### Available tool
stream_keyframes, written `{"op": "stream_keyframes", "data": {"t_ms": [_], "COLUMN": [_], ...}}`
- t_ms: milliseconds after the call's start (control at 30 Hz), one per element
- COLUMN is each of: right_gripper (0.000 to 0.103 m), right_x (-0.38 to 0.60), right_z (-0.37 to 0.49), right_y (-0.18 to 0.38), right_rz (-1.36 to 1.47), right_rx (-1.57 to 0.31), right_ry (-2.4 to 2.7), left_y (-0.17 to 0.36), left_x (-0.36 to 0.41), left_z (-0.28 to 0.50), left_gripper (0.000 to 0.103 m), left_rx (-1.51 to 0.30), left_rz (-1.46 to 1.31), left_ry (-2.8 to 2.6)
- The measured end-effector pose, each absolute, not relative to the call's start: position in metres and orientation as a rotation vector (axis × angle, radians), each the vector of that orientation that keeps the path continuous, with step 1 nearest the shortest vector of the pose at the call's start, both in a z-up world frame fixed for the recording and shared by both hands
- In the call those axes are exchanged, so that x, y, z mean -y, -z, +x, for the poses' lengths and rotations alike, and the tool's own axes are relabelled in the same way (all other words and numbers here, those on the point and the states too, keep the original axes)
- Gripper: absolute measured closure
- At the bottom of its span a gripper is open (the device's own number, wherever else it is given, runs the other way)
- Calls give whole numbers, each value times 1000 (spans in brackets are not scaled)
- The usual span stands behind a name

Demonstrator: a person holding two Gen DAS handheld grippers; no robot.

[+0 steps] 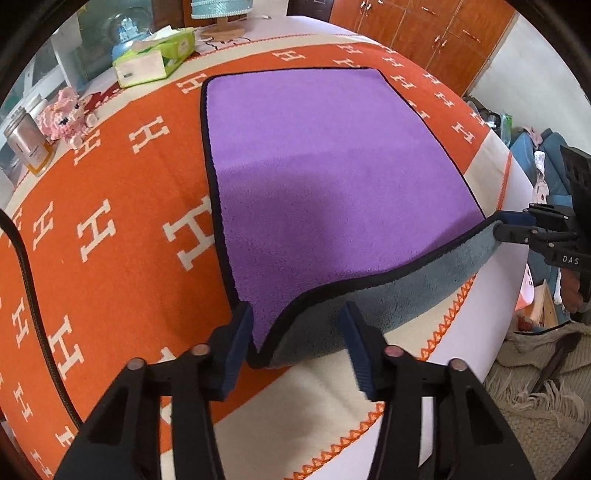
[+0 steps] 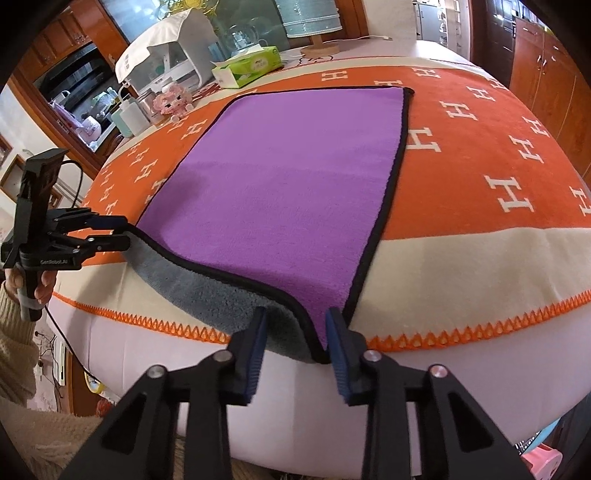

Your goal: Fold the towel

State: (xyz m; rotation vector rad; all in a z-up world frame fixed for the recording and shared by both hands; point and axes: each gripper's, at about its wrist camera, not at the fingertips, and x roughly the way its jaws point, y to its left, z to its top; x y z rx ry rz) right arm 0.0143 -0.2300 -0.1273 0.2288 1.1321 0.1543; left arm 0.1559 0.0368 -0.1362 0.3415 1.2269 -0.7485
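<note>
A purple towel (image 1: pixel 325 177) with a black hem and a grey underside lies spread on the orange blanket; it also shows in the right wrist view (image 2: pixel 288 192). Its near edge is lifted, showing the grey side (image 1: pixel 406 288). My left gripper (image 1: pixel 295 325) has its jaws apart around the towel's near left corner. In the right wrist view the left gripper (image 2: pixel 125 232) looks closed on that corner. My right gripper (image 2: pixel 295 328) has its jaws apart around the near right corner. In the left wrist view the right gripper (image 1: pixel 498 225) looks pinched on the corner.
The orange blanket (image 1: pixel 110 229) with white H letters covers a bed. At the far left stand a green tissue box (image 1: pixel 155 59), a pink toy (image 1: pixel 62 114), a jar (image 1: pixel 27 144) and a lamp base (image 1: pixel 225 29). Wooden cabinets (image 1: pixel 424 26) stand behind. The bed edge (image 2: pixel 258 406) is near.
</note>
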Motion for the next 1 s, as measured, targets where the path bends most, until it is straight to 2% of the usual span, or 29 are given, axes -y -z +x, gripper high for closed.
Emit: {"op": "stream_keyframes", "data": {"t_ms": [100,267,467,700,1000], "right_gripper": [79,85,91,97,98], "right_x": [229,229,226,225,230], "right_z": [15,15,14,12,13], "right_y": [127,127,125,124,120], "right_rz": [226,220,200,185,208], "right_rx": [-1129,-1128,-1123,-1115,-1096], "right_ry": [-161,-166,-174,-164,-127], "left_y": [138,139,143,137,127], "left_x": [-35,-34,-34,-30,-26], "left_z": [157,156,156,147,143], "left_gripper": [68,72,90,94,96], "left_rx": [-1240,-1247,-1260,-1219,-1141], "left_rz": [353,362,386,423,463], "left_ry": [755,753,714,676,574]}}
